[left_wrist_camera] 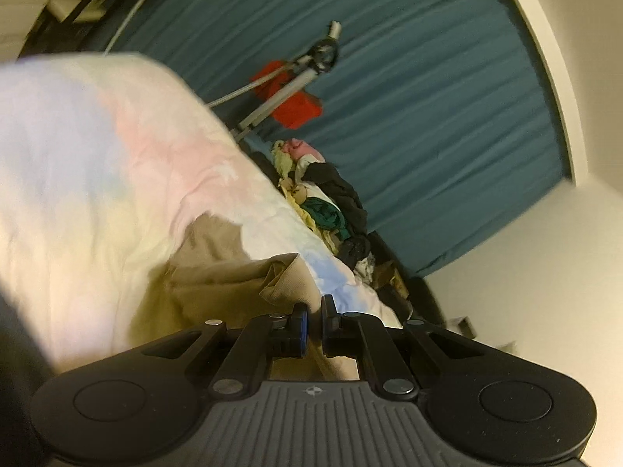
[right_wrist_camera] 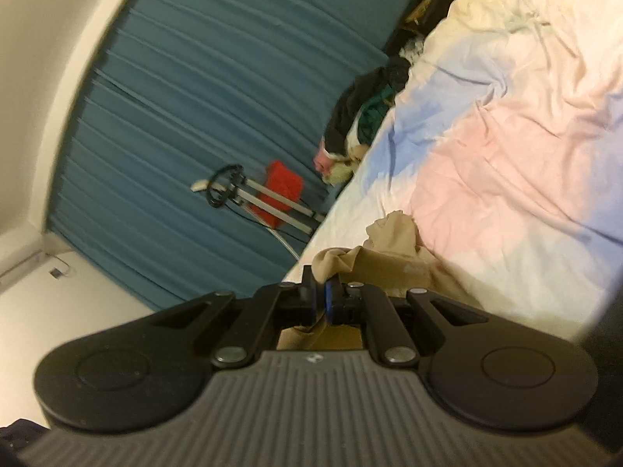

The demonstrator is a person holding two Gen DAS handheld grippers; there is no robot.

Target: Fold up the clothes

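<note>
While both two-finger grippers are seen from their own wrist cameras, a thin, soft beige garment [left_wrist_camera: 218, 272] is shown lifted off a pastel bedspread [left_wrist_camera: 97, 163] printed in pale blue, pink and cream. The left gripper [left_wrist_camera: 313, 313] has its jaws pressed almost together, and a folded beige edge is seen rising from just in front of them, so a pinch on the cloth is judged likely, though the contact itself is partly hidden. The right gripper [right_wrist_camera: 319, 292] is likewise nearly closed, with a bunched twist of the same beige fabric [right_wrist_camera: 373, 249] caught between its pads. The garment is judged light, limp and easily creased; it sags between the two holds and keeps no shape of its own. Corners or hem edges are judged the best places to be gripped, well apart, so that the cloth can be drawn taut. A heap of mixed clothes [left_wrist_camera: 327, 202] is visible at the bed's far edge, before a teal pleated curtain [left_wrist_camera: 428, 97].
</note>
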